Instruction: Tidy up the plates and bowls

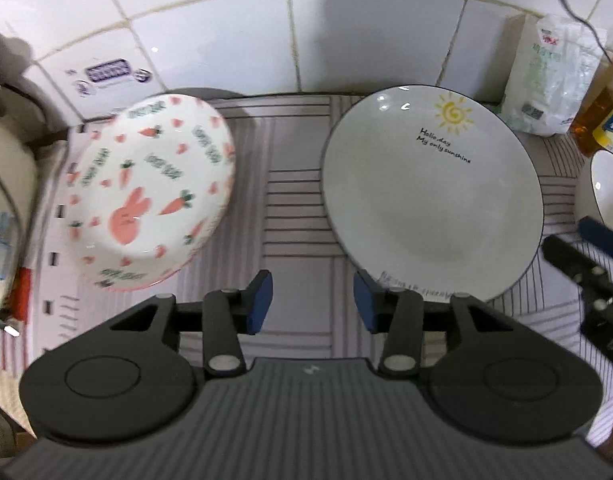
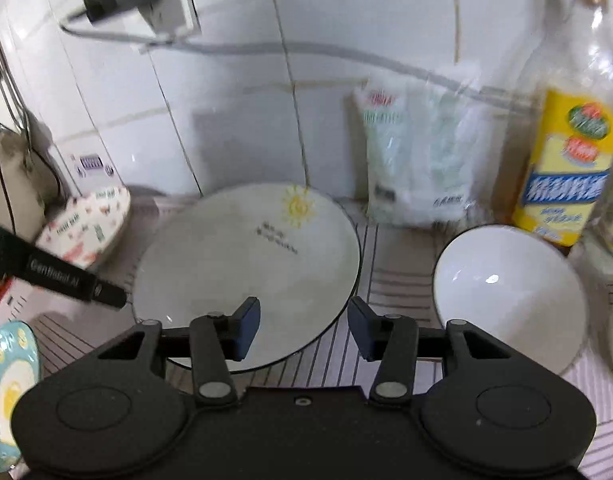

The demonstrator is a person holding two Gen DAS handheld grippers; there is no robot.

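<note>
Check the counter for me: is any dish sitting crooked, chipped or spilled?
The rabbit-and-carrot bowl looks odd: it sits tipped up on its edge at the left of the striped mat, its inside facing the sun plate, which lies flat. No chips or spills show.

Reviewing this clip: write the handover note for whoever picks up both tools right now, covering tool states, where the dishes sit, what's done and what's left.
Left tool: open, nothing between its pads, above the mat's near edge.
Right tool: open, empty, over the near rim of the sun plate.
Dishes: sun plate lies flat mid-mat; rabbit-and-carrot bowl to its left, tilted; plain white bowl to its right, upright; an egg-pattern dish at the near left edge.
Done: nothing stacked that these views show.
Left: every dish lies apart; gather plates and bowls, probably by type.
</note>
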